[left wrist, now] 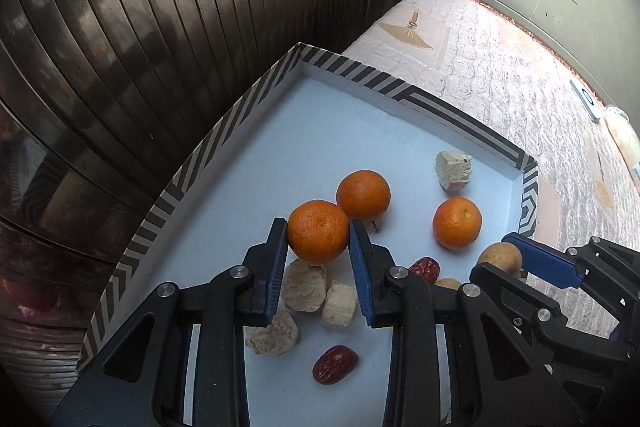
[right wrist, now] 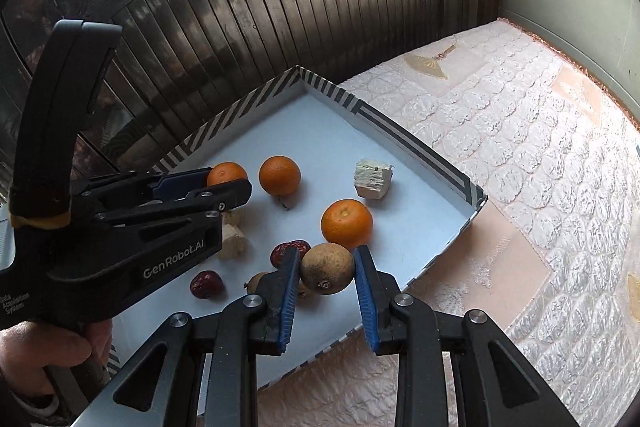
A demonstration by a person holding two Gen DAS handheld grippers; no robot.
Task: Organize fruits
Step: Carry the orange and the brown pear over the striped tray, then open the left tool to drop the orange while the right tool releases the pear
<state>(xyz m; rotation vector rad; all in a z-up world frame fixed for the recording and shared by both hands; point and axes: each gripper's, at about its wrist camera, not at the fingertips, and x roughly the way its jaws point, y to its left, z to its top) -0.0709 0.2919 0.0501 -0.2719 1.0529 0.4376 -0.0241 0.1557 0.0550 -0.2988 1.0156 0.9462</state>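
A shallow white tray (left wrist: 280, 131) with a striped rim holds the fruit. My left gripper (left wrist: 318, 233) is shut on an orange tangerine (left wrist: 318, 235), just above pale cake pieces (left wrist: 303, 285). It also shows in the right wrist view (right wrist: 224, 183). Two more tangerines (left wrist: 363, 194) (left wrist: 457, 222) lie beyond. My right gripper (right wrist: 327, 269) is shut on a brown longan (right wrist: 327, 268) near the tray's right edge; it also shows in the left wrist view (left wrist: 500, 261). Red dates (left wrist: 334, 364) (right wrist: 206, 284) lie on the tray floor.
A pale cake block (left wrist: 453, 170) lies near the tray's far right rim. The tray sits on a white quilted mattress (right wrist: 520, 155). A dark slatted metal shutter (left wrist: 160, 27) stands behind. A white remote (left wrist: 588, 99) lies at the mattress edge.
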